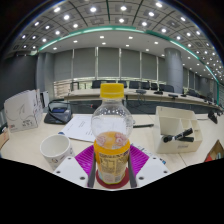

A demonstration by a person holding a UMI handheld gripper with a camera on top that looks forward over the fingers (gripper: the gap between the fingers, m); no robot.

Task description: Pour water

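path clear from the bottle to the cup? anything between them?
Nothing visible in the way. The bottle stands between the gripper fingers, and the white cup sits just beside it on the table, with only bare tabletop between them.

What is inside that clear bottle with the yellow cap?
The bottle, held between the tool fingers, holds an amber-yellow liquid in its lower part; the upper part looks empty and clear. Its base is hidden between the pads, and the yellow cap covers the opening.

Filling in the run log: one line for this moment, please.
stage: bottle grasped | jaws: shut on bottle | bottle: upright, yellow cap on, amber liquid low | paper cup: left of bottle, upright
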